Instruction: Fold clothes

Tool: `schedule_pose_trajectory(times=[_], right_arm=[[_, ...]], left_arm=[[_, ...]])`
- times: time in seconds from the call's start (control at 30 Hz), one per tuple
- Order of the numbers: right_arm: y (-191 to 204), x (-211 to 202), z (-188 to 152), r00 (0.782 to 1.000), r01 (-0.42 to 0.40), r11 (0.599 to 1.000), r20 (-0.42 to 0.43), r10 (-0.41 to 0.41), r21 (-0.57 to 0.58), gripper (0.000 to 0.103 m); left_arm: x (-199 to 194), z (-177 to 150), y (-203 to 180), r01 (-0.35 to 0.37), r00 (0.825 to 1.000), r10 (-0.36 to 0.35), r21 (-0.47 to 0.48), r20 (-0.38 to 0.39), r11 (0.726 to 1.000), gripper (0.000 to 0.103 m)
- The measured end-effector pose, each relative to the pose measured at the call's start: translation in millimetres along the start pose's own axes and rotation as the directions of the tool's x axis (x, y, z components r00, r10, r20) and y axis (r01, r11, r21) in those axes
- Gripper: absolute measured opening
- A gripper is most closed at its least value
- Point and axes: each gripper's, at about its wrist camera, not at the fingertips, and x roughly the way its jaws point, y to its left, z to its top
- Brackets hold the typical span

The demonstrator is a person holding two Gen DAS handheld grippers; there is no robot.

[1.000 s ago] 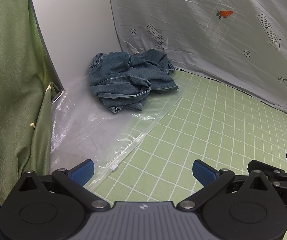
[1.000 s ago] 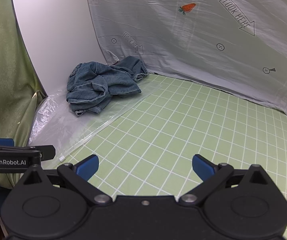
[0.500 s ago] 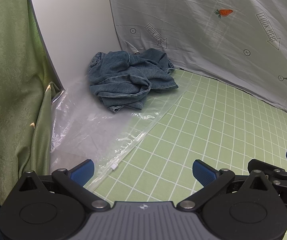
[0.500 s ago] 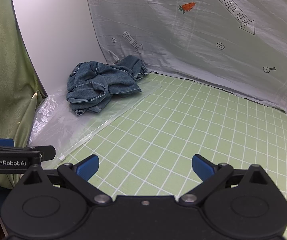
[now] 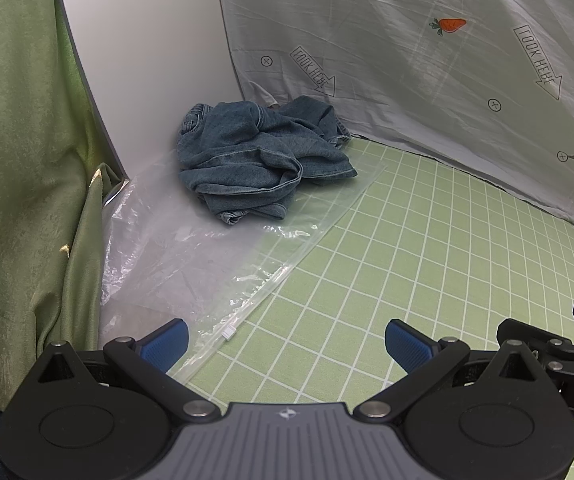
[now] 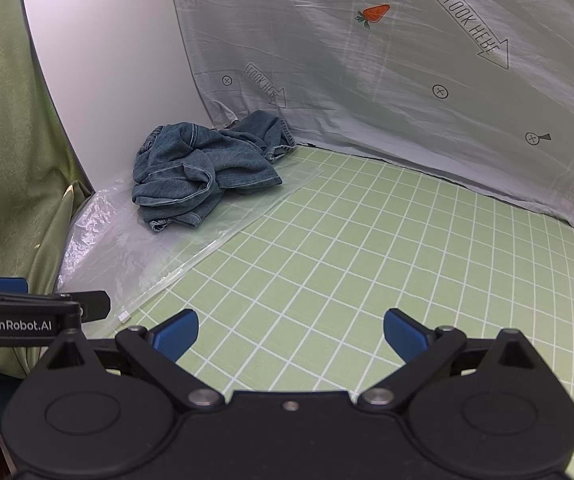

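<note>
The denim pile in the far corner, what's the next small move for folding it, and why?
Probably reach both tools forward toward the crumpled denim garment. The left tool and right tool are open, empty and well short of it, over the green grid mat; it lies bunched on the clear plastic bag.

Printed grey sheet, green curtain

Each fisheye sits low behind its own hand-held gripper, facing the crumpled jeans well ahead in the far-left corner. Both views share jeans, plastic bag and grid mat; the right wrist view looks from further right.
</note>
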Motion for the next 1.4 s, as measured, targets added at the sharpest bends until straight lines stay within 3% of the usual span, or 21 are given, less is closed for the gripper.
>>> schedule_pose_trajectory(times=[0.5,0.83,1.07,1.4], right_arm=[[-4,13,7,1.000,0.005,1.000,-0.019,-0.005,-0.006,0.100],[-6,47,30,0.999,0.014,1.000,-0.031,-0.014,-0.003,0.100],[-1,98,69,0.999,0.027,1.000,-0.031,-0.027,-0.013,0.099],[6,214,134,0.997,0.033,0.999,-0.070,-0.032,0.006,0.095]], left_arm=[[15,10,-5,0.002,1.000,-0.002,-0.016,-0.018,1.000,0.103],[50,37,0,-0.011,0.999,0.010,-0.020,-0.051,1.000,0.103],[99,75,10,-0.063,0.996,0.060,-0.037,-0.067,0.997,0.103],[217,132,38,-0.133,0.984,0.111,-0.162,-0.136,0.978,0.103]])
